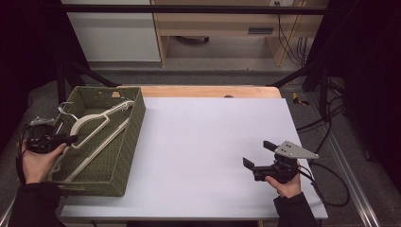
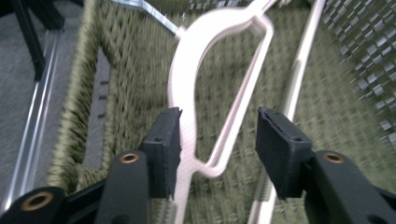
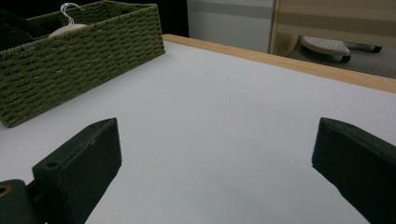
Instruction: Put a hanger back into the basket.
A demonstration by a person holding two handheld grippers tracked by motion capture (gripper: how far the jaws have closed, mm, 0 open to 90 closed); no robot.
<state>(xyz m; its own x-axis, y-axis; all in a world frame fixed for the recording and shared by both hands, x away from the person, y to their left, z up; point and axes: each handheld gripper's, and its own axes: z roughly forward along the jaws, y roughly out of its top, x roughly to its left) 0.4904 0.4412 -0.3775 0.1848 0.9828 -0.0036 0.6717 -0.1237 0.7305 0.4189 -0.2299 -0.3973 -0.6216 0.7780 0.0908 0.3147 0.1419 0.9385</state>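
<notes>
Left gripper view shows the left gripper (image 2: 217, 144) parted around the cream hanger (image 2: 187, 84) in the wicker basket (image 2: 119, 70), unclamped; lifting now risks dropping it; right gripper (image 1: 259, 155) gapes empty

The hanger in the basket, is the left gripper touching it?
Cannot tell. In the left gripper view the hanger passes right beside one finger of the left gripper with no clear gap, while the other finger stands well apart; blur hides any contact.
</notes>
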